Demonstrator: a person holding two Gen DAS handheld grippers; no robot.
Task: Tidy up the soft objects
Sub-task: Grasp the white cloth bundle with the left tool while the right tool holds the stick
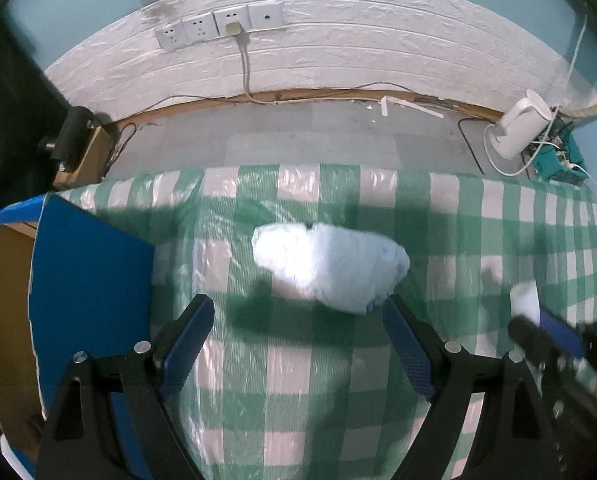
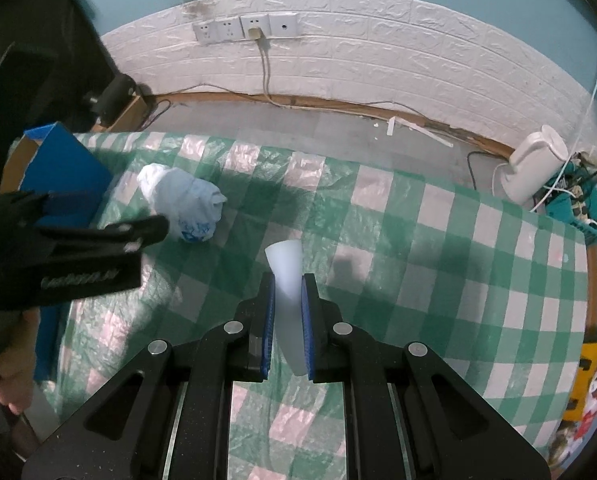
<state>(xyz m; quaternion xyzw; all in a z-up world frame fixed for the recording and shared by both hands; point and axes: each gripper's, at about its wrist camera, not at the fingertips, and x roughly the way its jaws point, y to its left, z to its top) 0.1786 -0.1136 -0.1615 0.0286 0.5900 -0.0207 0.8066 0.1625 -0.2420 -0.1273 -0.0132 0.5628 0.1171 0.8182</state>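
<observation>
In my right wrist view, the right gripper (image 2: 288, 296) sits low in the centre, its blue-padded fingers (image 2: 269, 320) pressed narrow on a pale white soft foam strip (image 2: 288, 280) that sticks out above them. My left gripper (image 1: 298, 320) has its fingers (image 1: 190, 340) spread wide with nothing between them, above the table with the green and white checked plastic cloth (image 1: 478, 220). A crumpled white plastic bag with blue print (image 1: 330, 266) lies on the cloth just above these fingers, mid-frame. A blue cardboard box (image 1: 90, 280) stands at the left edge.
</observation>
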